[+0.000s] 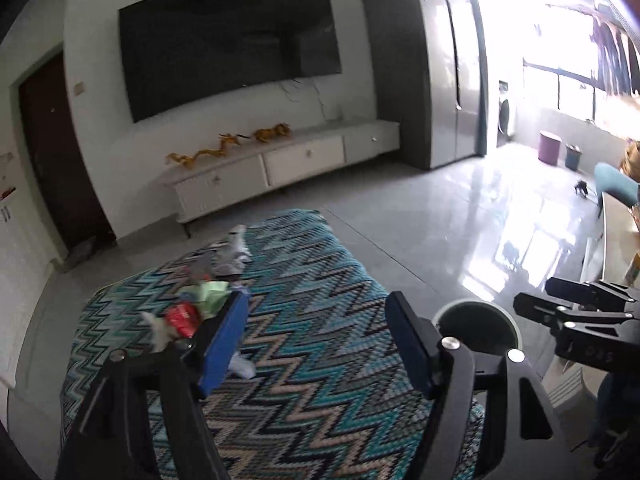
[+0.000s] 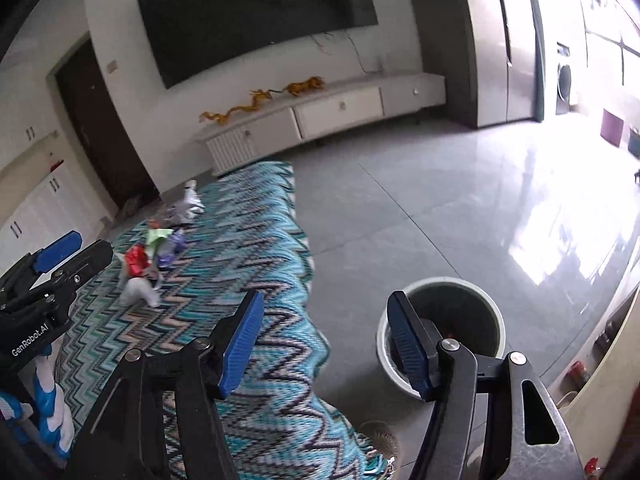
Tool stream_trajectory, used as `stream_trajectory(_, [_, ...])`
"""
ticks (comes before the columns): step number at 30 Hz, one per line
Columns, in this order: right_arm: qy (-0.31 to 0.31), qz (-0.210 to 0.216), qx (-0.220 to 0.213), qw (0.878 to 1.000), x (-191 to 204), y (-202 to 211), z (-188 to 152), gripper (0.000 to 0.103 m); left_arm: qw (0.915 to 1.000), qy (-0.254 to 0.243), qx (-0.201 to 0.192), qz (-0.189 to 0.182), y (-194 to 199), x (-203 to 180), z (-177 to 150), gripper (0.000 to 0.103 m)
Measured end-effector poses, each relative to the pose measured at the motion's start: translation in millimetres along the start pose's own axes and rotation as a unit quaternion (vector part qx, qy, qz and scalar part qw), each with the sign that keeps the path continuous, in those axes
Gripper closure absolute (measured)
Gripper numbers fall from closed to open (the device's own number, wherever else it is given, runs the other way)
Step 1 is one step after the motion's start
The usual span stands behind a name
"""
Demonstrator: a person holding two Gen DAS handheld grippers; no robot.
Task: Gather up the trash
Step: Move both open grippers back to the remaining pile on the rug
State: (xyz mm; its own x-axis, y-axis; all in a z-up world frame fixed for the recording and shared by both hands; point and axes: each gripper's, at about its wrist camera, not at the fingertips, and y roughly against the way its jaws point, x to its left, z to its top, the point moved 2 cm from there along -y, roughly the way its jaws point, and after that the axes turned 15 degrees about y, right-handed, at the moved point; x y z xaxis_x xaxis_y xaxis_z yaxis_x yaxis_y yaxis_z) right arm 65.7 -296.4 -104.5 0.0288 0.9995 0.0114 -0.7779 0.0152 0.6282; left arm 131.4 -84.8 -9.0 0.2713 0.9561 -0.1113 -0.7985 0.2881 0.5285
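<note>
Currently you are holding both claws, left claw [image 1: 316, 344] and right claw [image 2: 324, 344], wide and empty; scattered wrappers [image 2: 148, 264] are lying ahead-left, bin [image 2: 440, 332] just ahead-right holding some trash.

Daylight pours in from the windows [image 1: 576, 76] at the upper right of both views, blown out to pure white there. It throws bright glare patches across the glossy floor [image 1: 520, 216] at the right. The left of each frame is dimmer and flat. Fisheye distortion bends the walls and television [image 1: 228, 48], with dark vignetted corners. The scattered trash [image 2: 148, 264] is smeared by motion blur.
</note>
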Motion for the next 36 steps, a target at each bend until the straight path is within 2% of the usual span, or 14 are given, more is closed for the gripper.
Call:
stream_trajectory(7, [0.031,0.005,-0.019,0.999,42,20,18,0.038,0.9993,0.023,-0.025,0.013,23,43,1,0.033])
stream_trajectory(11, [0.048,0.015,-0.033,0.998,68,31,30,0.035,0.9979,0.049,-0.037,0.023,33,80,4,0.033])
stream_trajectory(16, [0.064,0.036,-0.065,0.995,95,51,50,0.025,0.9929,0.074,-0.069,0.062,49,138,12,0.033])
stream_trajectory(18, [0.070,0.046,-0.080,0.993,107,60,60,0.017,0.9905,0.084,-0.082,0.072,56,164,16,0.033])
stream_trajectory(22, [0.088,0.067,-0.103,0.989,132,72,83,0.012,0.9873,0.106,-0.085,0.083,66,204,25,0.033])
stream_trajectory(24, [0.091,0.077,-0.112,0.987,141,73,90,0.001,0.9857,0.118,-0.083,0.087,69,220,31,0.033])
stream_trajectory(28, [0.102,0.100,-0.118,0.983,155,65,100,0.000,0.9850,0.137,-0.076,0.073,64,238,32,0.033])
stream_trajectory(31, [0.114,0.102,-0.091,0.984,162,41,100,0.001,0.9865,0.147,-0.045,0.056,45,243,25,0.033])
stream_trajectory(36, [0.114,0.102,-0.049,0.987,156,-1,95,0.021,0.9888,0.148,0.020,0.007,-7,233,6,0.033])
